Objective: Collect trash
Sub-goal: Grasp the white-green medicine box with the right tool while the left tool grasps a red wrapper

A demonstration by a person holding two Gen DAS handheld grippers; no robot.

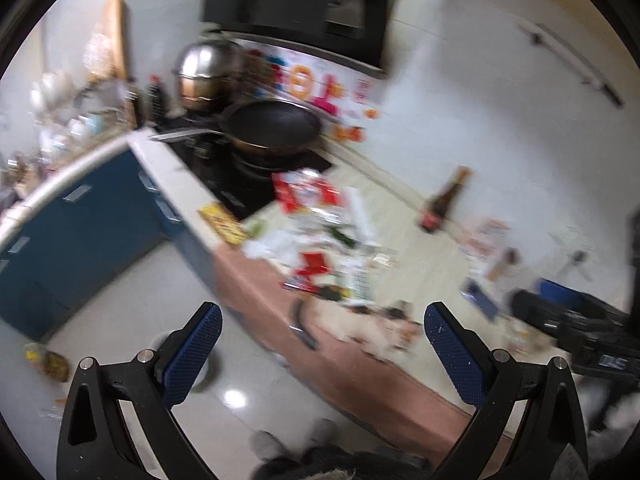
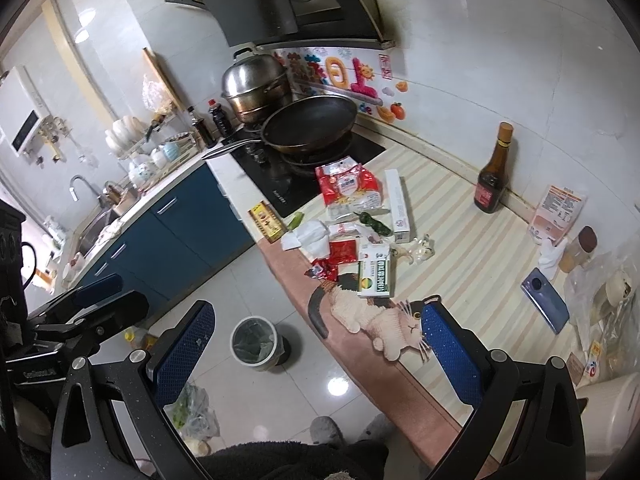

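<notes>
A pile of trash lies on the cat-print counter mat (image 2: 460, 240): a red snack bag (image 2: 348, 190), a long white box (image 2: 398, 204), a green-and-white box (image 2: 374, 276), crumpled tissue (image 2: 308, 236), a red wrapper (image 2: 342, 252) and a green pepper (image 2: 374, 222). A lined trash bin (image 2: 254, 342) stands on the floor below the counter edge. My right gripper (image 2: 316, 308) is open and empty, held back from the pile. My left gripper (image 1: 322, 312) is also open and empty; its view is blurred, with the trash pile (image 1: 320, 240) ahead.
A dark sauce bottle (image 2: 492, 176) stands by the wall, and a phone (image 2: 546, 300) lies on the mat's right. A frying pan (image 2: 310, 126) and a steamer pot (image 2: 256, 84) sit on the stove. A plastic bag (image 2: 194, 412) lies on the floor near the person's slippers (image 2: 326, 432).
</notes>
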